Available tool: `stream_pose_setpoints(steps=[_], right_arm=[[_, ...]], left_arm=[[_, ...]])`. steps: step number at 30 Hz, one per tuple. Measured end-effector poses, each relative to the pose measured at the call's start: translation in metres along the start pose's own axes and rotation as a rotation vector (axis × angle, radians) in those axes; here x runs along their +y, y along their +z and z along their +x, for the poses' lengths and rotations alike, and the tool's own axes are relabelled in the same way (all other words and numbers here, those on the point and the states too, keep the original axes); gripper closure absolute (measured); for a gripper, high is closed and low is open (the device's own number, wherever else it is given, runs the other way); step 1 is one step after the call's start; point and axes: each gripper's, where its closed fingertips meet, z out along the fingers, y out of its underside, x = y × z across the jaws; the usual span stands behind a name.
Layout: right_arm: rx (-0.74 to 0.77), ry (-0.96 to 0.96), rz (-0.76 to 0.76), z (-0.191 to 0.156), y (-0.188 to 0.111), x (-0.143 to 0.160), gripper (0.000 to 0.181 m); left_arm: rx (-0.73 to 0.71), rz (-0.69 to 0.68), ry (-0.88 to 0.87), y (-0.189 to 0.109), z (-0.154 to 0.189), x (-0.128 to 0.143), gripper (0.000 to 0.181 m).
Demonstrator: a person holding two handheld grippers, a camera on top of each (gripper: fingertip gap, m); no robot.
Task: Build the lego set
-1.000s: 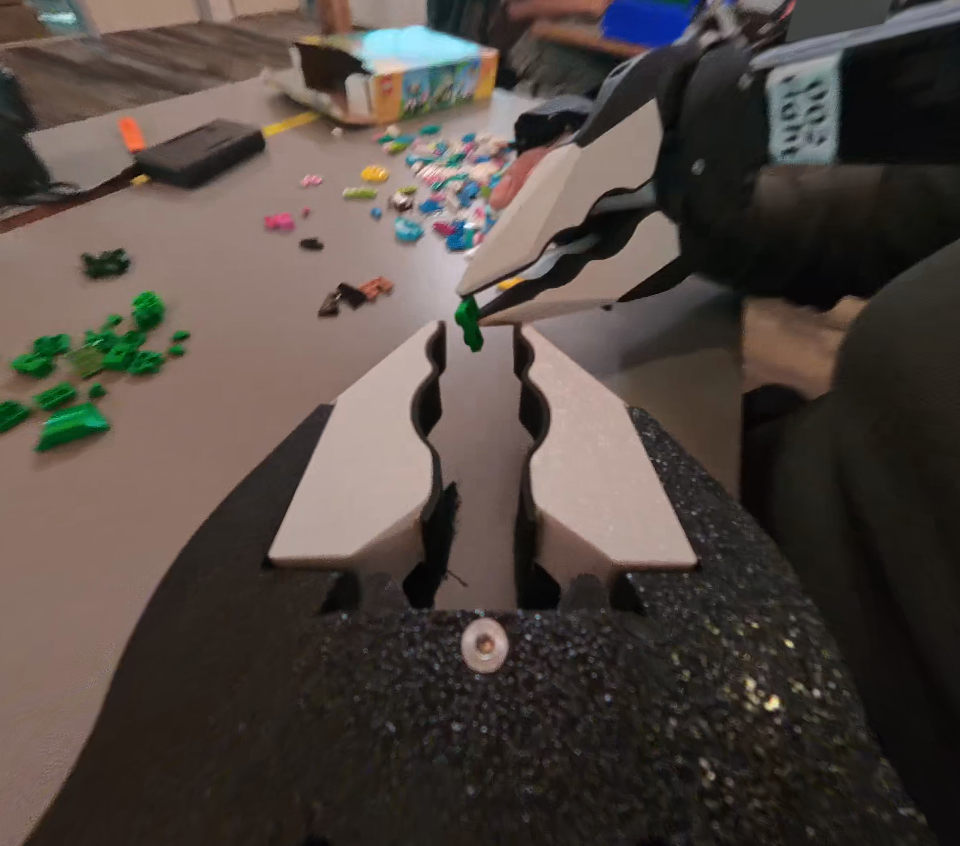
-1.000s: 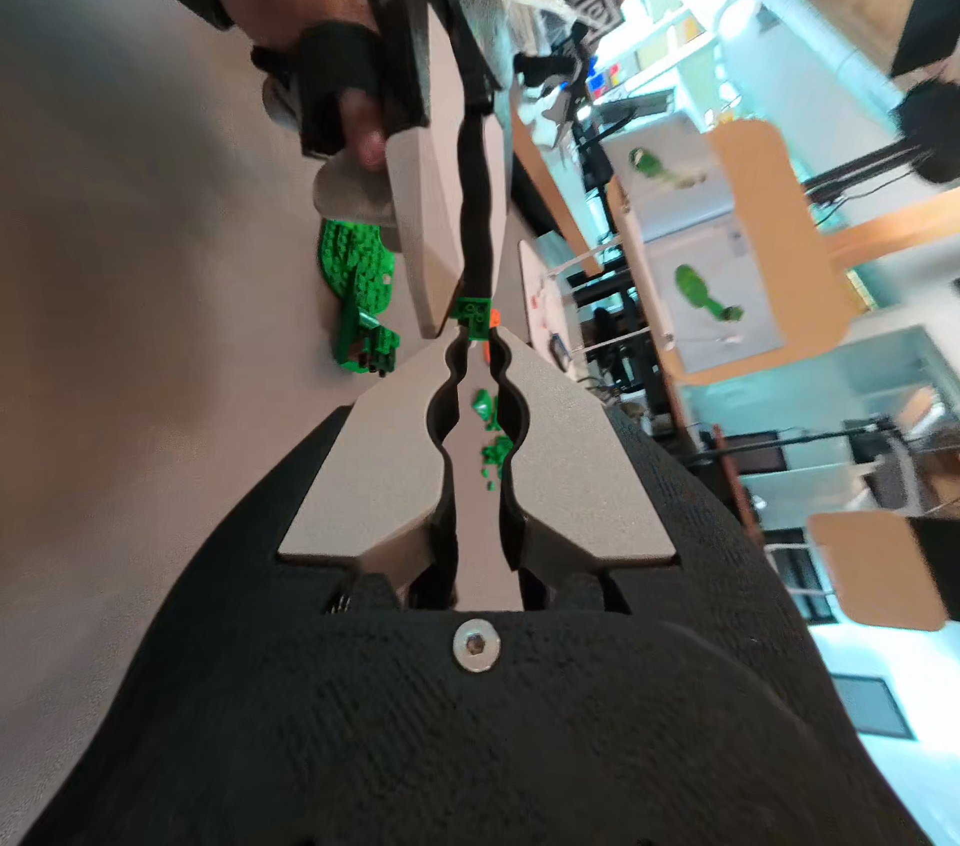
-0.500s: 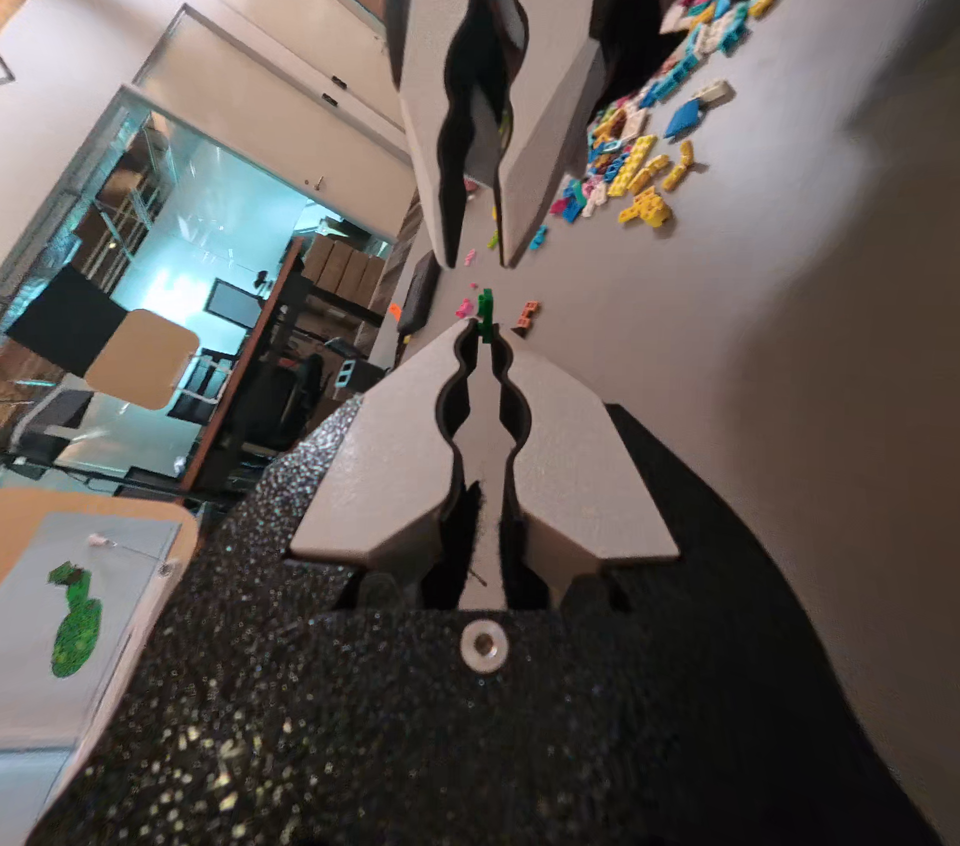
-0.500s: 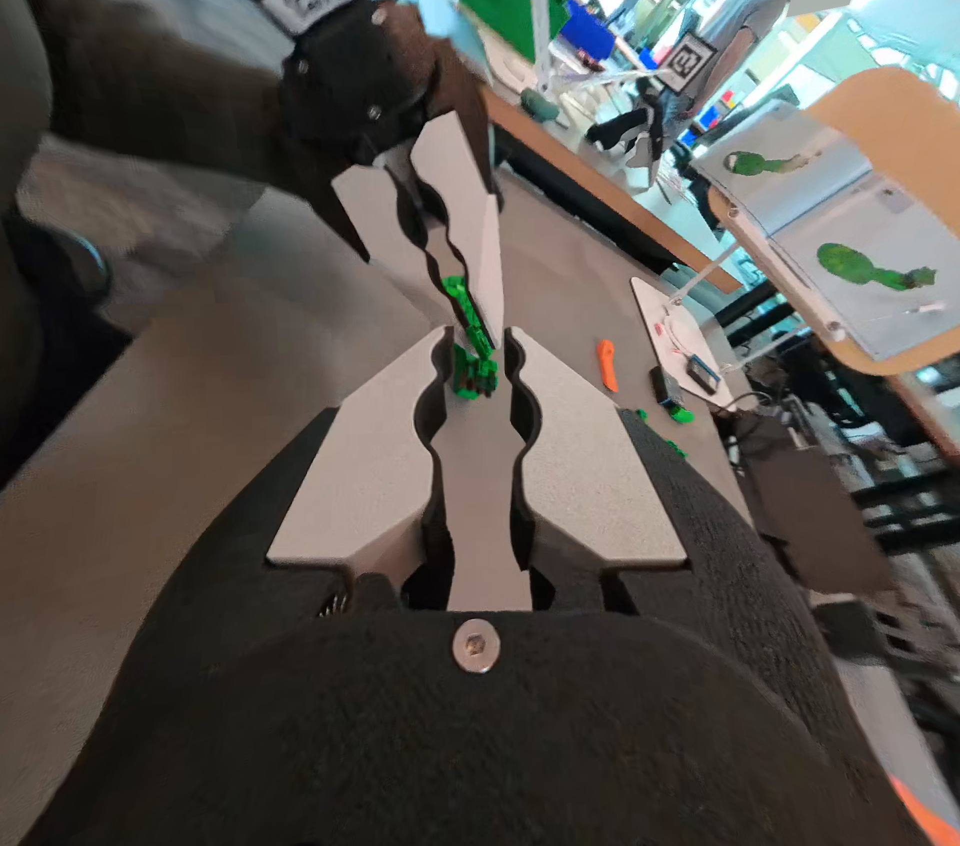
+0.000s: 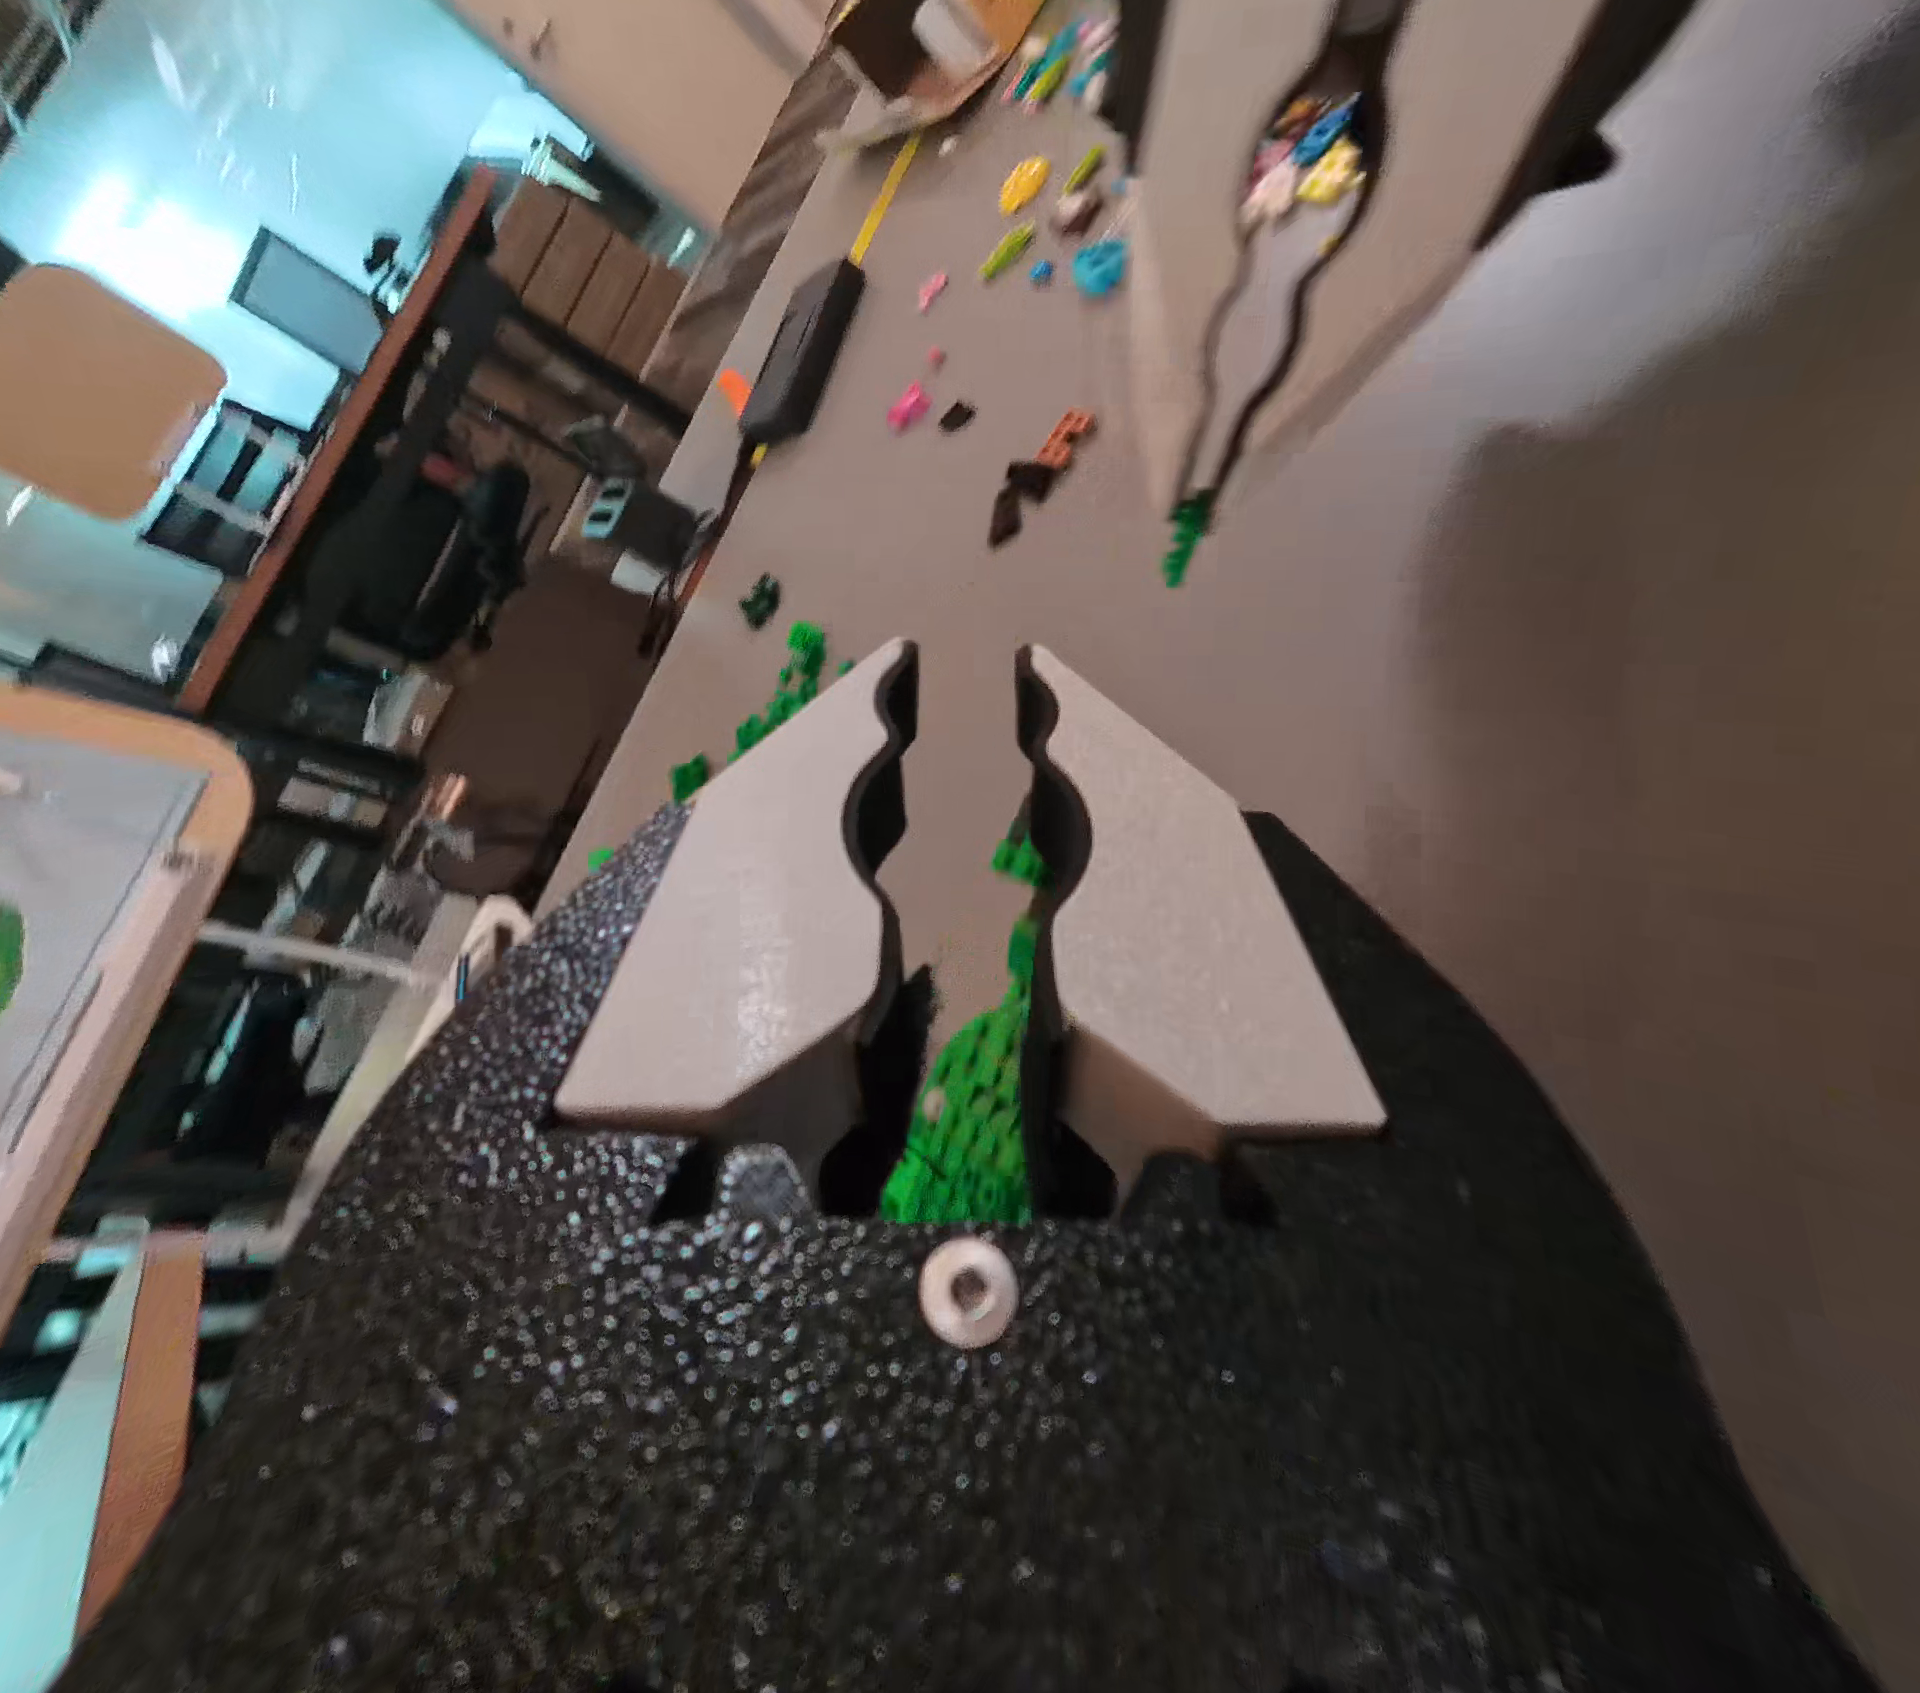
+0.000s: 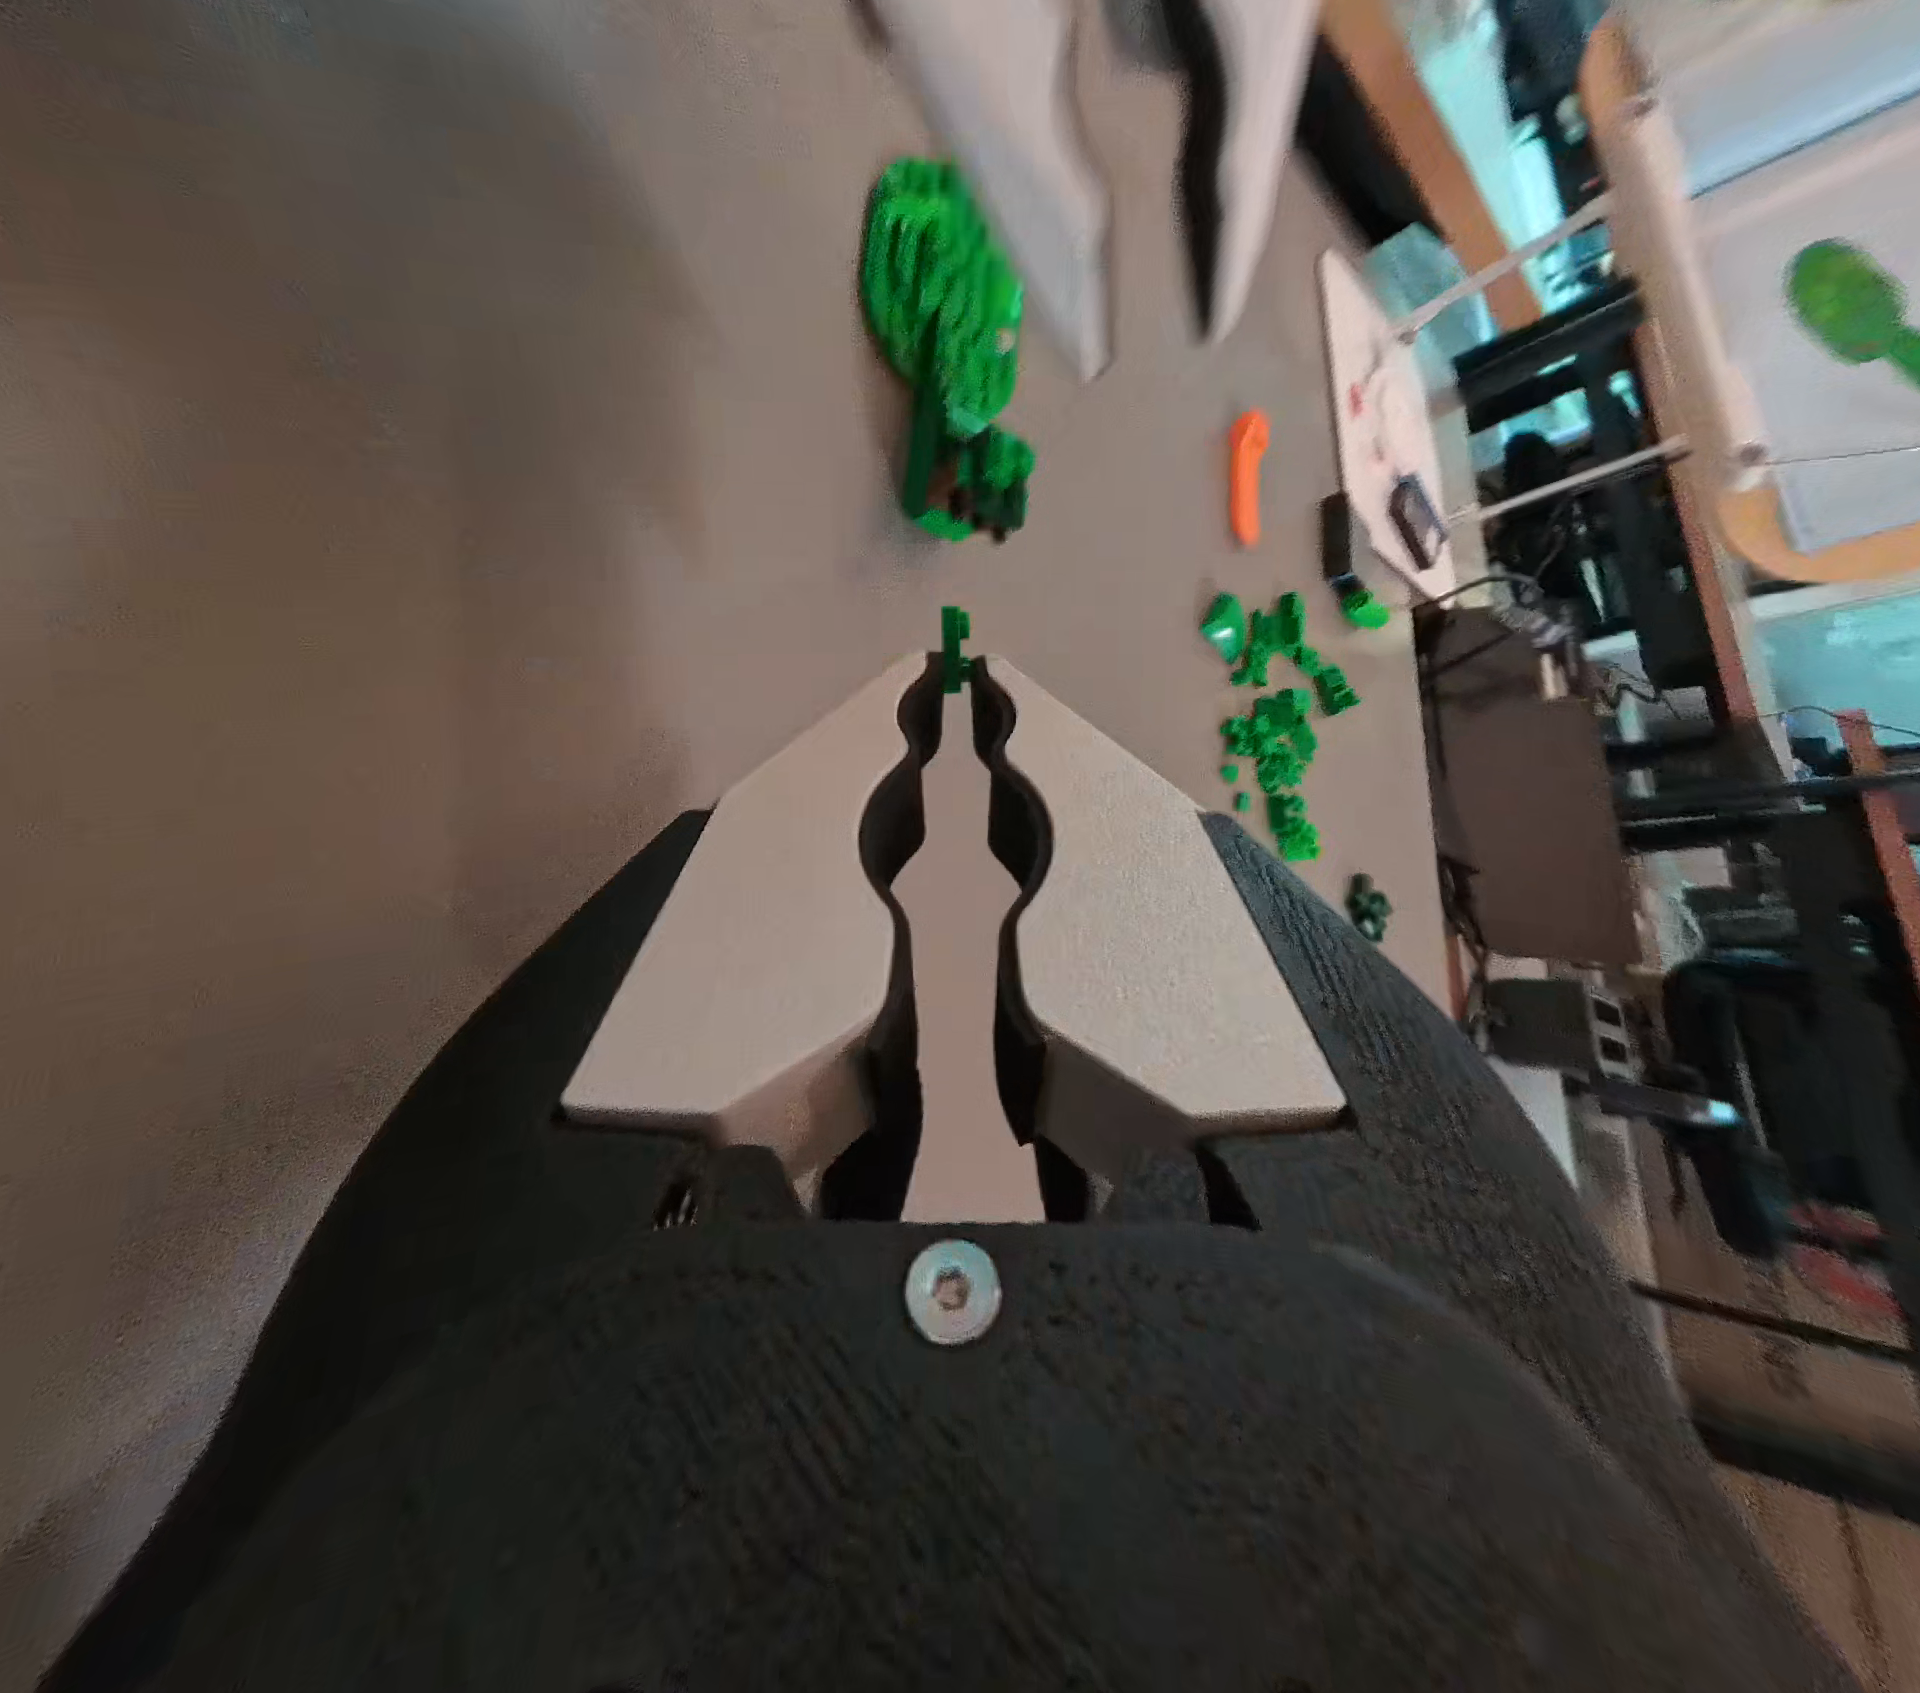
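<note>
Right hand-held gripper (image 6: 958, 658) pinches green piece (image 6: 954, 646) (tips only).

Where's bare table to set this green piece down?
Bare table lies on the green build's side away from the orange tool. It is crowded past that tool, at the loose green bricks. The right gripper holds the small green piece.

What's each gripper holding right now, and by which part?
Right gripper: shut on a small dark-green lego piece, pinched by its near end at the fingertips. Left gripper: open, holding nothing.
</note>
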Motion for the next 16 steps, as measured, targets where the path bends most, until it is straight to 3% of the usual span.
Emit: stream_pose_setpoints(steps=[5,10,13,16], right_arm=[[-0.054,-0.149,-0.087,-0.027,0.023,0.02,0.178],[-0.079,-0.161,-0.107,-0.034,0.03,0.032,0.166],[-0.122,-0.071,-0.092,-0.037,0.026,0.031,0.159],[-0.224,0.141,-0.072,-0.041,0.023,0.032,0.155]], left_arm=[[-0.045,-0.097,-0.088,-0.019,-0.024,0.031,0.166],[-0.045,-0.102,-0.146,-0.025,-0.03,0.039,0.164],[-0.015,-0.083,-0.195,-0.024,-0.028,0.039,0.163],[0.007,-0.06,-0.232,-0.024,-0.026,0.038,0.162]])
